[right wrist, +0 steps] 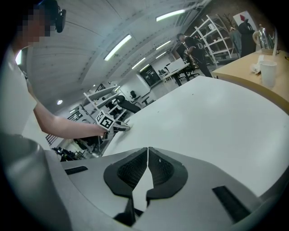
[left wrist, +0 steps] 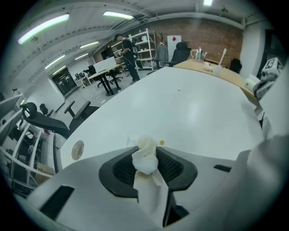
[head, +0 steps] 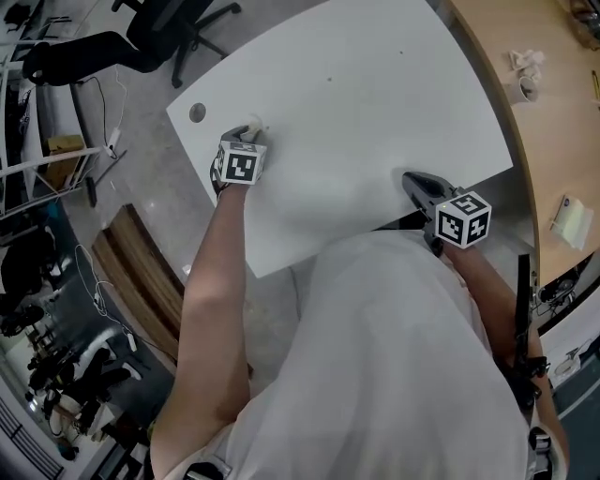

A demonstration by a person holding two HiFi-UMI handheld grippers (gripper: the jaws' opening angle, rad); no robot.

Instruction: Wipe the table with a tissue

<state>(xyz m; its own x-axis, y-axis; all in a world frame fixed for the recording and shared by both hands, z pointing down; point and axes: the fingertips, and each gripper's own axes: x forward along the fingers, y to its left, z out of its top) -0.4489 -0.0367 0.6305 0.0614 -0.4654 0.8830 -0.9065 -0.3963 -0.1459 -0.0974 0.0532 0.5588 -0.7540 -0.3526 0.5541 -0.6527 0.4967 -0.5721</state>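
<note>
A crumpled white tissue [left wrist: 146,159] is pinched between the jaws of my left gripper [left wrist: 148,155], its wad sticking out past the tips onto the white table [left wrist: 194,117]. In the head view the left gripper [head: 246,138] points steeply down at the table's left part, with the tissue [head: 254,125] just showing at its tip. My right gripper [right wrist: 147,151] has its jaws pressed together with nothing between them. It hovers over the table's near edge at the right [head: 412,180]. In the right gripper view the left gripper [right wrist: 121,127] appears far off at the left.
A round grommet [head: 197,112] sits near the table's left corner, and a tiny yellow speck [left wrist: 162,142] lies just beyond the tissue. A wooden table [head: 539,122] with a cup [head: 527,86] adjoins on the right. An office chair [head: 159,28] stands beyond the far-left edge.
</note>
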